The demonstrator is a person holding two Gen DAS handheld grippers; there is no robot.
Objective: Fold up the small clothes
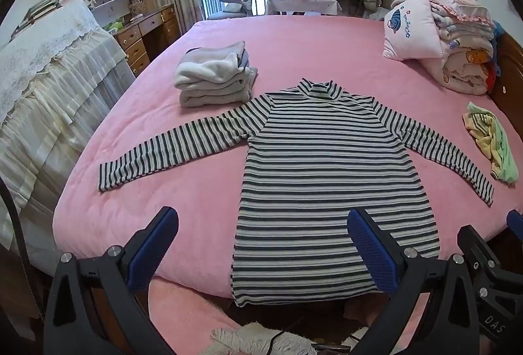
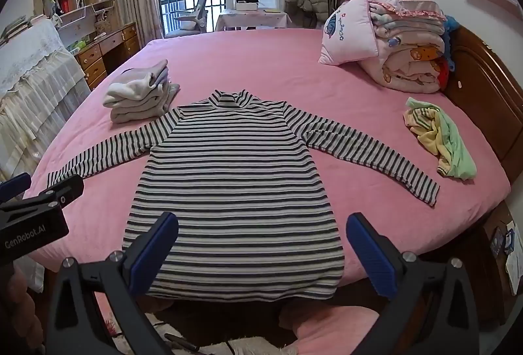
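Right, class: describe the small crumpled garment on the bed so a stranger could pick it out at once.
Start at the pink bed and go to its headboard side, below the stack of folded quilts. There, past the striped top's sleeve, lies the crumpled garment: the only unfolded piece, pastel green and yellow.

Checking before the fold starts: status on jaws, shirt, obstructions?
Left gripper and right gripper open, empty, above hem. Striped shirt flat, sleeves spread. Folded grey stack touches one sleeve.

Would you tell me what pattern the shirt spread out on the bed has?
The shirt has dark and white horizontal stripes, clearest in the right wrist view.
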